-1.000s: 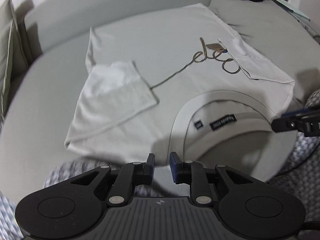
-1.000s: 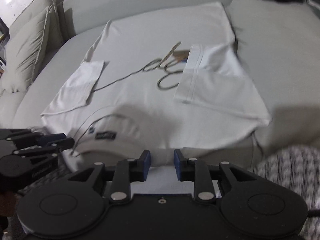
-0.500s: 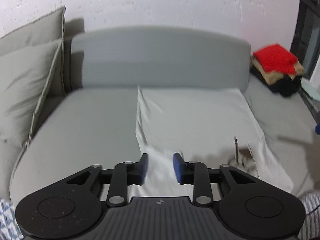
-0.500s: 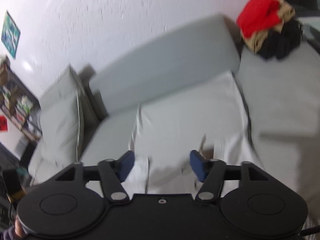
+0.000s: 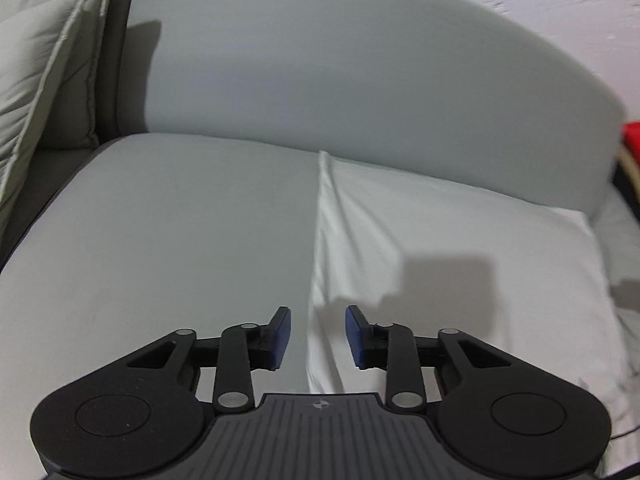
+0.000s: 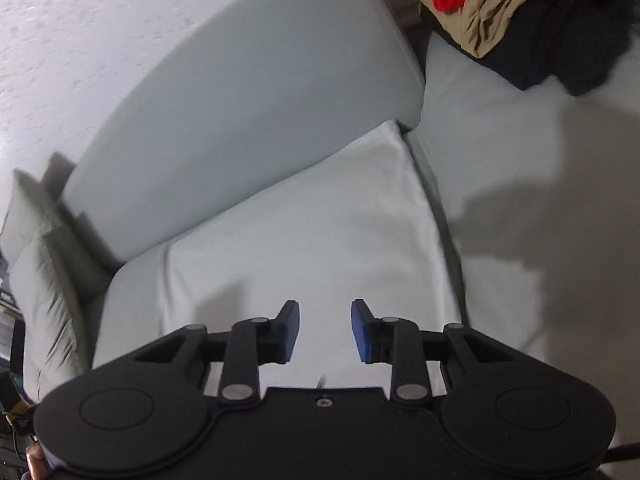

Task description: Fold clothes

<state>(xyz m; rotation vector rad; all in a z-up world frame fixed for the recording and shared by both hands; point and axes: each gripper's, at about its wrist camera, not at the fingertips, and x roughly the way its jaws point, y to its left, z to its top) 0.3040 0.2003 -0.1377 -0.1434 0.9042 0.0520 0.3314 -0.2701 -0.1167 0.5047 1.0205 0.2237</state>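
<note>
- A second ago the shirt [image 5: 460,272] lies spread with collar, sleeves and a printed scribble in view; now only plain pale cloth shows, a doubled panel against the sofa [image 5: 192,240] back.
- Both views now look over the far part of the shirt to the backrest [image 5: 340,68]; before, they looked down on the collar edge.
- Left gripper [image 5: 318,336]: its fingers have just been closing, yet they stand apart with a clear gap. The shirt's left edge runs through that gap from below, but no pad presses on it.
- Right gripper [image 6: 325,332]: its fingers too have just been closing and stand apart, nothing clamped; the shirt [image 6: 304,248] fills the ground ahead of and under them.
- Both grippers tilt downward toward the seat, the right one rolled so the backrest [image 6: 240,112] slants across its view.
- Cushions [image 5: 36,80] stand far left of the left fingers.
- A pile of clothes [image 6: 520,12], red on tan on black, sits beyond and right of the right fingers.
- A bit of a hand [image 6: 34,460] shows at the lower left corner of the right view.
</note>
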